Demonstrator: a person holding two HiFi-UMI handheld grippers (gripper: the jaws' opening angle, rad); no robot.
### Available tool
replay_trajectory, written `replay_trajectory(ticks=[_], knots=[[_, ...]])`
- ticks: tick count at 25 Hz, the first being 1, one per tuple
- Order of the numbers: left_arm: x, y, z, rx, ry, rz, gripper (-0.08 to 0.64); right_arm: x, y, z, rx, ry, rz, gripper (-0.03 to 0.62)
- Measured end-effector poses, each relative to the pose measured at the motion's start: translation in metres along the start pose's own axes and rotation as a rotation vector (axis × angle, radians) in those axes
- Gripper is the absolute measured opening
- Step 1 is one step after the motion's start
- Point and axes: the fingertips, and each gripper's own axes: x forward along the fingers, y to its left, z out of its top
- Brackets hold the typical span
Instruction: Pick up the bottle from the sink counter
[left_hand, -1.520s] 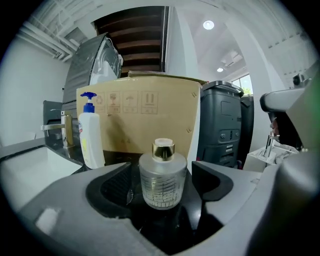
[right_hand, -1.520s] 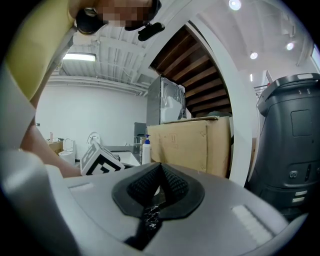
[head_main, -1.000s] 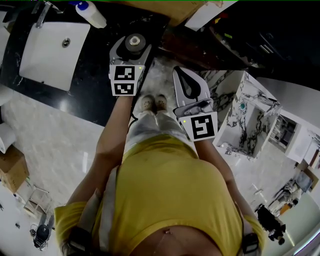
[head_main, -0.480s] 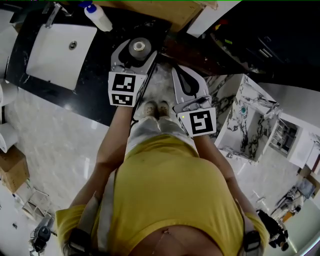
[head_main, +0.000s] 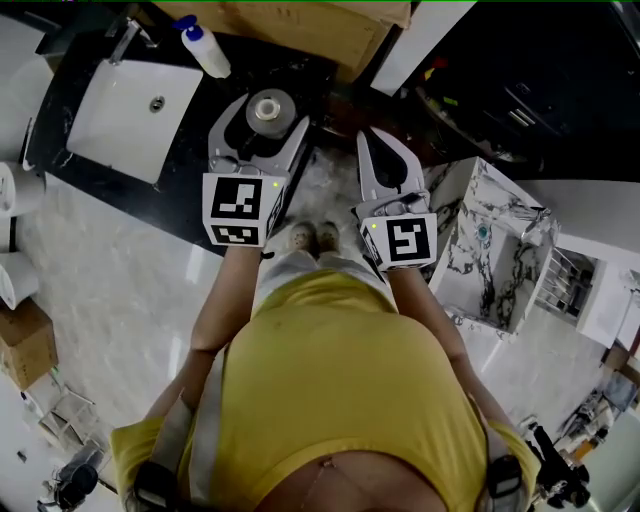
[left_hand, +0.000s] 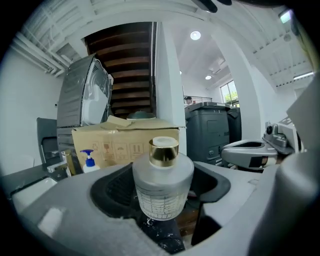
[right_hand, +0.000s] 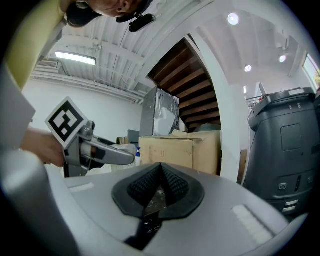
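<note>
A squat frosted bottle (head_main: 268, 108) with a gold cap stands upright between the jaws of my left gripper (head_main: 265, 106), over the black sink counter (head_main: 110, 190). In the left gripper view the bottle (left_hand: 162, 182) fills the gap, and both dark pads press its sides, so the left gripper (left_hand: 162, 197) is shut on it. My right gripper (head_main: 381, 140) hovers just right of it, past the counter's end, with its jaws shut and nothing in them. In the right gripper view its ribbed pads (right_hand: 170, 185) meet, and the left gripper (right_hand: 107, 152) shows at the left.
A white sink basin (head_main: 105, 125) is set in the counter at the left. A white pump bottle with a blue top (head_main: 205, 47) stands by a cardboard box (head_main: 290, 25) at the back. A marble-patterned cabinet (head_main: 490, 250) is at the right, and a dark grey bin (right_hand: 287, 150) beyond.
The left gripper has shifted left along the counter with the bottle between its jaws. The right gripper has moved slightly forward and right. The head view has swung, showing more of the sink.
</note>
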Motion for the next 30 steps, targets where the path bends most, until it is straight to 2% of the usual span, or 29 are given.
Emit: replay_trajectory(ticks=[5, 10, 15, 30], knots=[[-0.022, -0.011, 0.017, 0.000, -0.029, 0.034, 0.334, -0.010, -0.020, 0.015, 0.006, -0.022, -0.060, 0.000], [-0.037, -0.019, 0.016, 0.019, -0.040, 0.052, 0.334, -0.020, -0.028, 0.033, -0.024, -0.047, -0.085, 0.000], [-0.046, -0.031, 0.008, 0.018, -0.028, 0.040, 0.334, -0.022, -0.020, 0.033, -0.052, -0.032, -0.062, -0.002], [-0.060, -0.031, 0.008, 0.030, -0.041, 0.033, 0.334, -0.033, -0.014, 0.030, -0.040, -0.035, -0.091, -0.002]])
